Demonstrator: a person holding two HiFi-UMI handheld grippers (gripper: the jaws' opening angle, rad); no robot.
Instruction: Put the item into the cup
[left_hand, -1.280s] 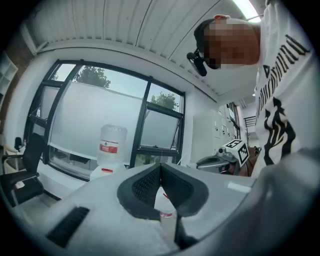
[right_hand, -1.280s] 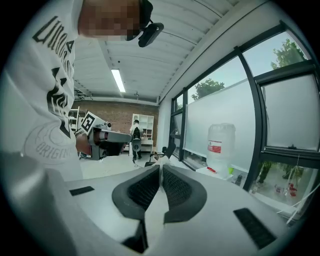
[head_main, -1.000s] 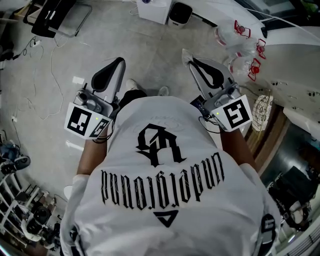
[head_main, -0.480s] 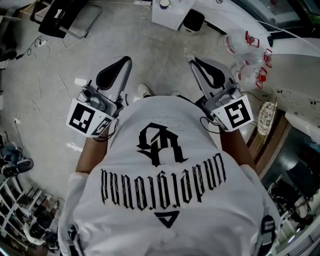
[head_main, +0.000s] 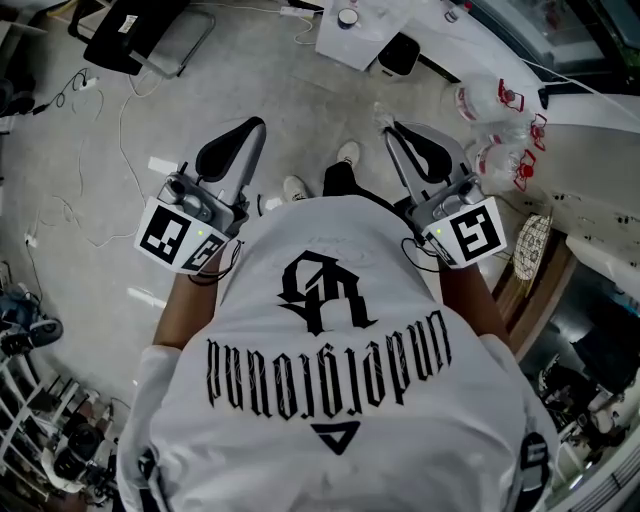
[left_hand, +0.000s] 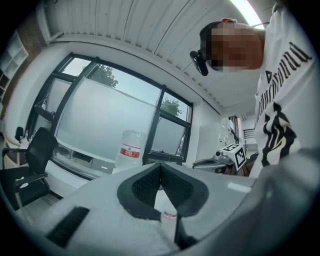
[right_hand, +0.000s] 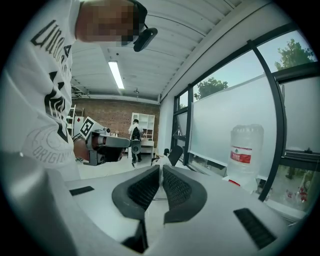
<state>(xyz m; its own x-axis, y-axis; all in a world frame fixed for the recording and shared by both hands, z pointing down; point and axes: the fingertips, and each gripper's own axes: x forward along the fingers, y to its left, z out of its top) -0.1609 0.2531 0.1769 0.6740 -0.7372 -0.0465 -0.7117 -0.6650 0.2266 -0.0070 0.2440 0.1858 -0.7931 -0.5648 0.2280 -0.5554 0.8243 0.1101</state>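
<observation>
Shirt (head_main: 330, 390), white with black print, swallows the lower half of the head view. It hides the person's arms above the wrists and much of the concrete floor (head_main: 90, 130). Two shoes (head_main: 295, 187) poke out past its hem, half covered. Item and cup? Neither can be made out in any of the three views.

The left hand-held gripper (head_main: 257, 126) is held out in front of the shirt, its marker cube (head_main: 180, 238) facing the camera. The right hand-held gripper (head_main: 391, 128) mirrors it on the other side, and the two are well apart. From above, the jaw tips are dark slivers and tough to read.

Over to the gripper views and it's plain. On the left the ribbed pads (left_hand: 145, 187) press together at the tips with nothing between them. The right pads (right_hand: 145, 189) are the same, tips together and empty. Under the left jaws a white thing with a red band (left_hand: 169, 215) peeks through the slot, too little of it to name.

The head view alone shows the cables (head_main: 70, 210) trailing over the floor and a black office chair (head_main: 130, 30) cut off by the top edge. Only the gripper views show the tall windows (left_hand: 110, 125) and a water jug (left_hand: 131, 150) standing by the glass. The right one also catches a distant person (right_hand: 135, 134) by white shelves, too small to make out further.
</observation>
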